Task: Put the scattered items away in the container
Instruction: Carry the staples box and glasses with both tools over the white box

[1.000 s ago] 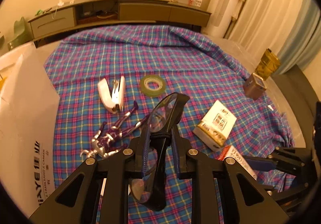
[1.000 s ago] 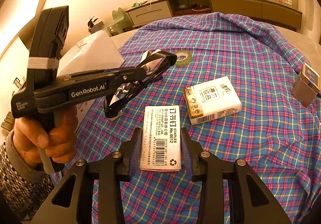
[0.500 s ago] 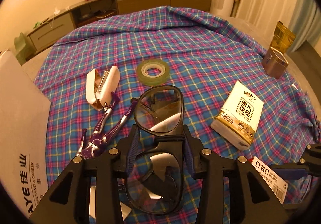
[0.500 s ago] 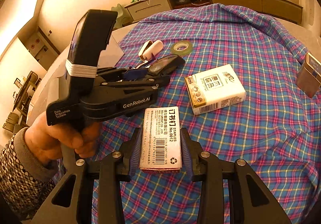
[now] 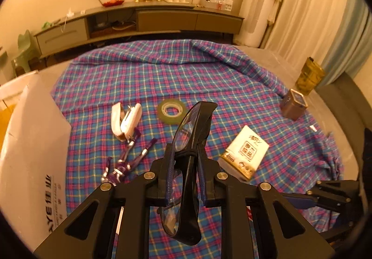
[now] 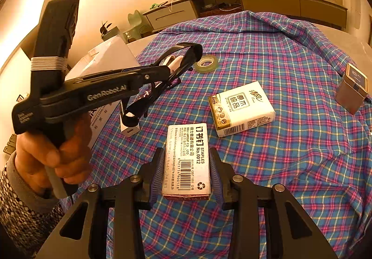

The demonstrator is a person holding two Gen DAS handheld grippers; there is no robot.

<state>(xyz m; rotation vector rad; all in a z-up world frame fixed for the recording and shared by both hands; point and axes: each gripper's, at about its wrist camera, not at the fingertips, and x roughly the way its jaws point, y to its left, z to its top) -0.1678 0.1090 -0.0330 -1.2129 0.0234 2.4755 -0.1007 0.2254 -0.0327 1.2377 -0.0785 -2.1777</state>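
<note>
My left gripper [image 5: 186, 166] is shut on black goggles [image 5: 195, 124] and holds them in the air above the plaid cloth, turned on edge. It also shows in the right wrist view [image 6: 162, 73], left of centre, with the goggles [image 6: 186, 54]. My right gripper [image 6: 187, 166] is shut on a white staples box [image 6: 188, 154], low over the cloth. A white stapler [image 5: 125, 119], a purple figure [image 5: 125, 163], a tape roll [image 5: 172, 108] and a tissue pack [image 5: 246, 154] lie on the cloth. A white cardboard box [image 5: 30, 154] stands at the left.
A small metal tin [image 5: 294, 105] and a gold tin [image 5: 309, 76] stand at the cloth's right edge. A small white block [image 6: 130, 129] lies under the left gripper. A low cabinet [image 5: 162, 19] runs along the far wall.
My left gripper has rolled, turning the goggles from flat to on edge, and lifted a little. My right gripper still holds the staples box in about the same place.
</note>
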